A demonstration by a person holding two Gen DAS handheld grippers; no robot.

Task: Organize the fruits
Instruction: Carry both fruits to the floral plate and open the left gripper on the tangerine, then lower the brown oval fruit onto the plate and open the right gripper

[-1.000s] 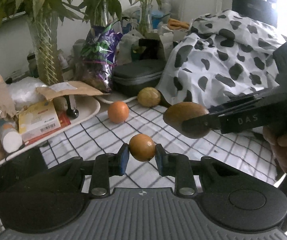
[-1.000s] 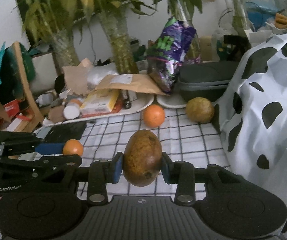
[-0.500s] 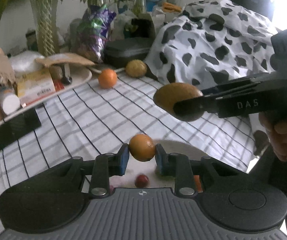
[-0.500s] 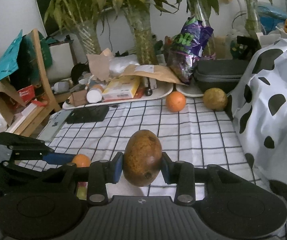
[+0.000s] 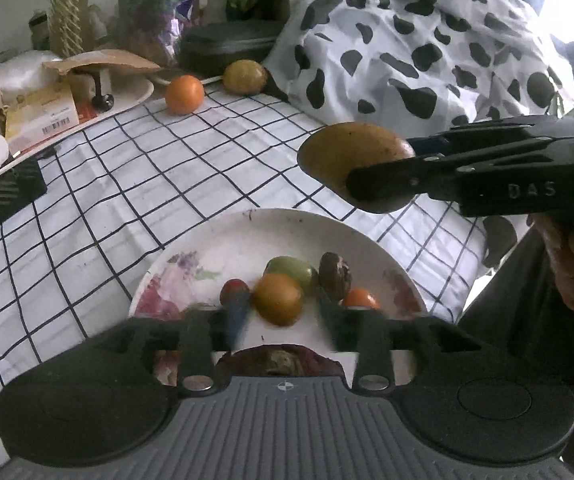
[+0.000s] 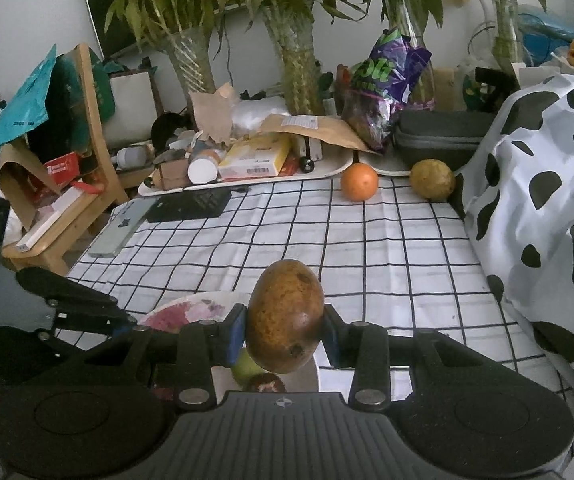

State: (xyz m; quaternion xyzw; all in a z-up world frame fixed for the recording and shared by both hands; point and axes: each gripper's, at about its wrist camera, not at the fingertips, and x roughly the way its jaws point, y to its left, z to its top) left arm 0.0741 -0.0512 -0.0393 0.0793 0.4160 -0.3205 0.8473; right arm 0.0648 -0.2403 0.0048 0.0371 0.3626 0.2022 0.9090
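Fruit inventory: plate, cloth, two grippers

Left gripper [image 5: 279, 314]: jaws have just been opening and are seen parted over the plate [image 5: 223, 240]. A small orange fruit [image 5: 278, 298] is seen between the fingers, blurred, with gaps on both sides; no pad is pressed on it. Whether it rests on the plate cannot be told.

Right gripper [image 6: 283, 330]: closed on a brown mango [image 6: 285, 322], which is gripped at both sides by the blue pads and held upright above the plate's near edge. In the left view the mango is seen in the air, to the right of and beyond the plate.

Plate contents: a small red fruit [image 5: 234, 291], a green fruit [image 5: 292, 270], a dark brown fruit [image 5: 335, 270] and another orange-red fruit [image 5: 361, 299] are grouped together on the flowered plate.

Checked cloth [image 6: 387, 248]: an orange [image 6: 359, 181] and a yellow-green round fruit [image 6: 432, 179] are left at its far edge, near each other and well apart from the plate. The round fruit lies beside a spotted cover [image 6: 547, 184].
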